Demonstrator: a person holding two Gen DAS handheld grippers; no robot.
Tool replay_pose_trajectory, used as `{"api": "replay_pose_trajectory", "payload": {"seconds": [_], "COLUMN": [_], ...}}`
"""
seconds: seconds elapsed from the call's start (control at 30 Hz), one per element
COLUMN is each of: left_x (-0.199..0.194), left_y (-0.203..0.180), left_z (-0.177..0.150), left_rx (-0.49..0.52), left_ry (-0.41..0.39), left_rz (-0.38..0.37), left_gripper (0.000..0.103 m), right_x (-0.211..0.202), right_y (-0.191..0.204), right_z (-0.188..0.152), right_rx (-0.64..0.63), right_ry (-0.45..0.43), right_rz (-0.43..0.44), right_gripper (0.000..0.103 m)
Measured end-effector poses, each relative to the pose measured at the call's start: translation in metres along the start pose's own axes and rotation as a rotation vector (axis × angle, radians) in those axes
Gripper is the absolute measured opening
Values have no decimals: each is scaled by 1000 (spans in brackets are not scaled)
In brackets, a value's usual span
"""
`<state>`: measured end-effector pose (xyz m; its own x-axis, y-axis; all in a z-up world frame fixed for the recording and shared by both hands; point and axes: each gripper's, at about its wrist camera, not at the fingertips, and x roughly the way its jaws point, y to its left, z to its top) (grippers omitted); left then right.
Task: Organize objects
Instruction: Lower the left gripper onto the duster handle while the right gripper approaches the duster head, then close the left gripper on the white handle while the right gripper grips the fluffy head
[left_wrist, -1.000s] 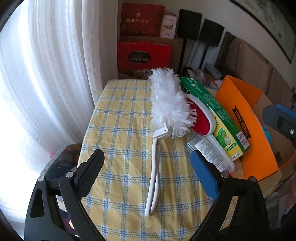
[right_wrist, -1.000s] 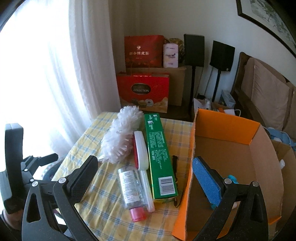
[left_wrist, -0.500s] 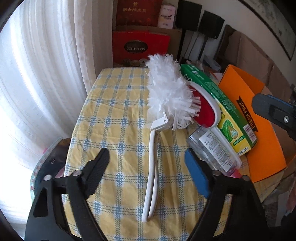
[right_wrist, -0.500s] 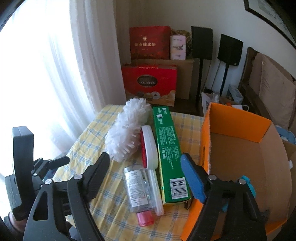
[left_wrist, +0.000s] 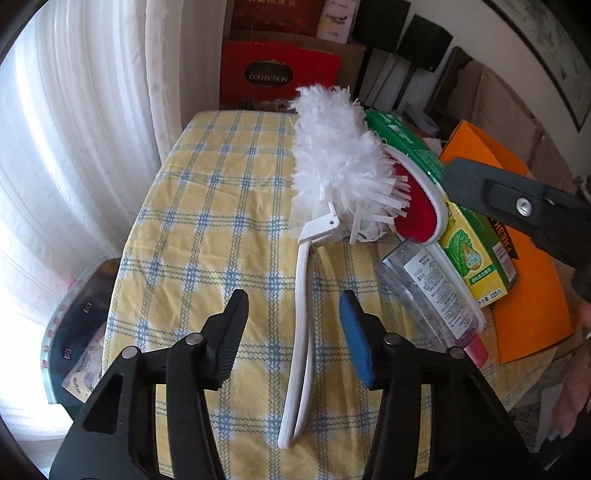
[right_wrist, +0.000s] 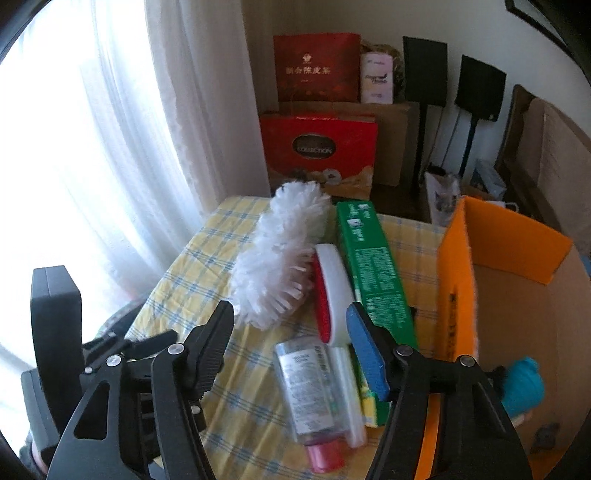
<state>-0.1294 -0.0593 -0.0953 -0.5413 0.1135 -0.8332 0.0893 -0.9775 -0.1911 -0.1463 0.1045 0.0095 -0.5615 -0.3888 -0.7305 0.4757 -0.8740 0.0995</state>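
A white fluffy duster (left_wrist: 340, 166) lies on the yellow checked tablecloth (left_wrist: 207, 206), its long white handle (left_wrist: 301, 332) running toward me. My left gripper (left_wrist: 293, 317) hovers over that handle with its jaws closing; the handle shows between them, untouched by the pads. Beside the duster lie a red and white lint brush (right_wrist: 332, 288), a clear bottle with a red cap (right_wrist: 310, 384) and a green box (right_wrist: 373, 266). Above the bottle and brush my right gripper (right_wrist: 290, 323) is closing too, with nothing gripped.
An open orange carton (right_wrist: 458, 280) stands at the table's right edge with a teal object (right_wrist: 524, 384) inside. White curtains hang on the left. Red gift bags (right_wrist: 317, 147) and black speakers stand behind the table. A dark round surface (left_wrist: 77, 332) sits low on the left.
Both grippers have narrowed their jaws and sunk toward the table. The left one came in over the duster handle; the right one shifted toward the bottle and brush.
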Motion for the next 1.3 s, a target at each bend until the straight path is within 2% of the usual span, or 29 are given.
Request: {"api": "replay_pose_trajectory", "payload": {"seconds": [0.13, 0.27, 0.43, 0.57, 0.87, 1.07, 1.13, 1.23, 1.3], "left_x": [3, 3, 3, 3, 6, 6, 6, 4, 1], "left_y": [-1, -1, -3, -1, 0, 1, 3, 6, 7], "left_z": [-1, -3, -3, -2, -2, -2, -1, -1, -1], "left_rx": [3, 3, 21, 22, 16, -5, -13, -21, -30], "left_ry": [10, 7, 14, 17, 31, 30, 28, 22, 5], "left_rz": [-4, -4, 3, -2, -42, -60, -66, -60, -60], "left_gripper": [39, 38, 30, 26, 10, 9, 8, 7, 7], "right_x": [11, 27, 41, 51, 70, 83, 85, 84, 79], "right_y": [6, 11, 10, 9, 6, 7, 5, 5, 8], "right_z": [5, 12, 15, 13, 11, 10, 9, 10, 11], "right_rx": [3, 12, 31, 37, 60, 82, 92, 101, 85], "right_ry": [14, 38, 59, 77, 116, 149, 154, 149, 131], "right_rz": [25, 52, 67, 80, 107, 120, 133, 166, 155], "right_gripper": [63, 54, 51, 40, 40, 39, 33, 17, 11]}}
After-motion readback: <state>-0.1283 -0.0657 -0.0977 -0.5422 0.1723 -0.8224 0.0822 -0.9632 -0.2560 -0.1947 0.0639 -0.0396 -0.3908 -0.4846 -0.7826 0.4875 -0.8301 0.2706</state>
